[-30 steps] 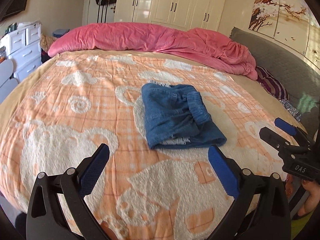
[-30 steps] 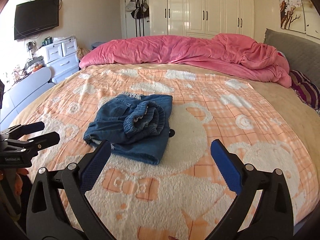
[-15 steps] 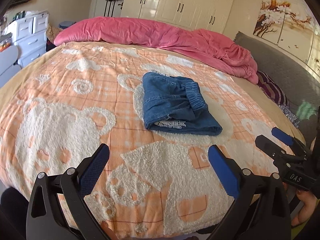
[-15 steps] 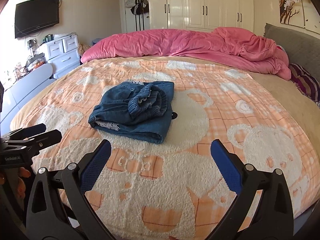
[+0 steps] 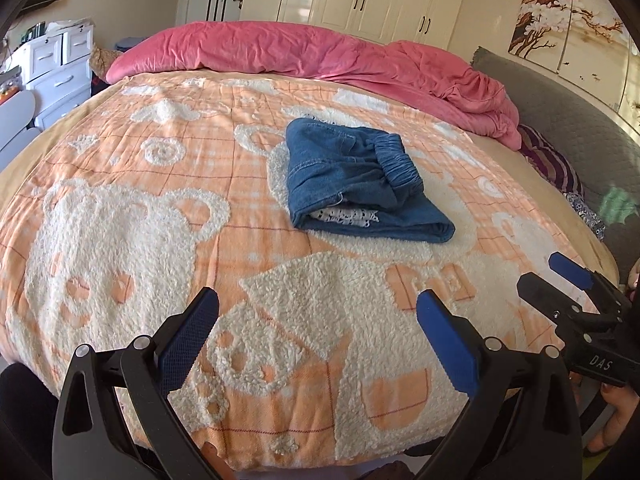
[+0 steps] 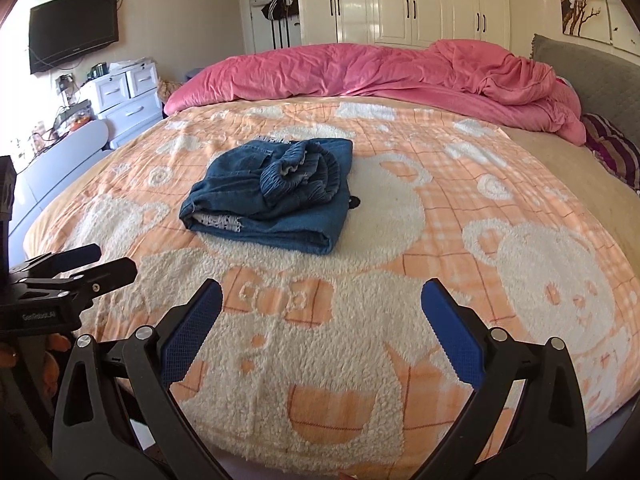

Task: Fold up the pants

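Bed blanket (image 5: 120, 240), orange with white fleecy bear motifs, spread across nearly the whole field in both wrist views; pink duvet (image 5: 320, 52) bunched along the far edge, in front of white wardrobe doors (image 6: 420, 0); grey headboard (image 5: 568, 120) along the right side, with a striped pillow (image 5: 556, 164) just beside it; white drawer unit (image 6: 124, 92) and wall-mounted television (image 6: 74, 30) at far left in the right wrist view.

Folded denim pants (image 5: 356, 180), lying near the middle of the blanket, elastic waistband (image 6: 296, 172) rolled on top, a strip of pale patterned lining showing at the near open edge; touched by neither tool.

Left gripper (image 5: 318, 336), low at the near edge of the bed, blue-padded fingers (image 5: 188, 336) spread wide, nothing between them, well apart from the pants; seen also from the right wrist at the left margin (image 6: 84, 264), gripped from below by a hand (image 6: 52, 344).

Right gripper (image 6: 320, 332), likewise spread wide and empty, at the near edge of the blanket; visible from the left wrist at the right margin (image 5: 560, 284), tips apart, fingertips of a hand (image 5: 620, 404) below its body.
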`<state>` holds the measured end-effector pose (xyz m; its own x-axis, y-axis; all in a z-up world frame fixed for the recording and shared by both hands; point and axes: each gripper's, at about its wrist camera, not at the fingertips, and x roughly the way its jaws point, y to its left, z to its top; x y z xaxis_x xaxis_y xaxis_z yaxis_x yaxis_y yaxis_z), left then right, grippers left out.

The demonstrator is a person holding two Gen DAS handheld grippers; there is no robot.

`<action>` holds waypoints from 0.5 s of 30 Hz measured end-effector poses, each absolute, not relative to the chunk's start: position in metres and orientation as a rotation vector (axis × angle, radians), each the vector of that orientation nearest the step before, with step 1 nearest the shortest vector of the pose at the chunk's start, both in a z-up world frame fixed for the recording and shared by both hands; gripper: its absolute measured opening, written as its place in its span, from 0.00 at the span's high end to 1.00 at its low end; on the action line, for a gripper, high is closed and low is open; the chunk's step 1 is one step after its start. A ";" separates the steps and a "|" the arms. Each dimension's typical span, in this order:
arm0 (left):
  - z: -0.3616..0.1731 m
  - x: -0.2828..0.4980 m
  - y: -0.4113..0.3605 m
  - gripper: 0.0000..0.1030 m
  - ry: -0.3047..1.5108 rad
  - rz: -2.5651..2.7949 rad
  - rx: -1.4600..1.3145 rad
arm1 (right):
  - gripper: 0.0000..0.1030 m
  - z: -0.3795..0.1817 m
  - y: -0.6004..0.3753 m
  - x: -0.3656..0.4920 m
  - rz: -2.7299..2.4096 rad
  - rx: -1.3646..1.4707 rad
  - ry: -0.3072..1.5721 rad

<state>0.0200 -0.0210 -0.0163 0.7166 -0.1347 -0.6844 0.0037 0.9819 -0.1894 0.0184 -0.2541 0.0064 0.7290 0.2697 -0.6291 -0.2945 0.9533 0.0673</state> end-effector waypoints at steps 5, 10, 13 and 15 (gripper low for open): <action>-0.023 0.018 -0.023 0.04 0.790 -0.076 -0.162 | 0.09 -0.001 -0.251 0.016 0.322 -0.057 0.700; -0.029 0.019 -0.025 0.04 0.809 -0.074 -0.154 | 0.09 -0.010 -0.254 0.019 0.308 -0.040 0.726; -0.032 0.021 -0.026 0.04 0.816 -0.072 -0.151 | 0.09 -0.014 -0.255 0.020 0.300 -0.038 0.732; -0.035 0.022 -0.026 0.04 0.827 -0.069 -0.150 | 0.09 -0.018 -0.255 0.022 0.305 -0.033 0.742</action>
<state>0.0224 -0.0258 -0.0348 0.6759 -0.1192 -0.7273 0.0023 0.9872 -0.1596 0.0216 -0.2553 -0.0179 0.6954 0.2618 -0.6692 -0.2850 0.9554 0.0776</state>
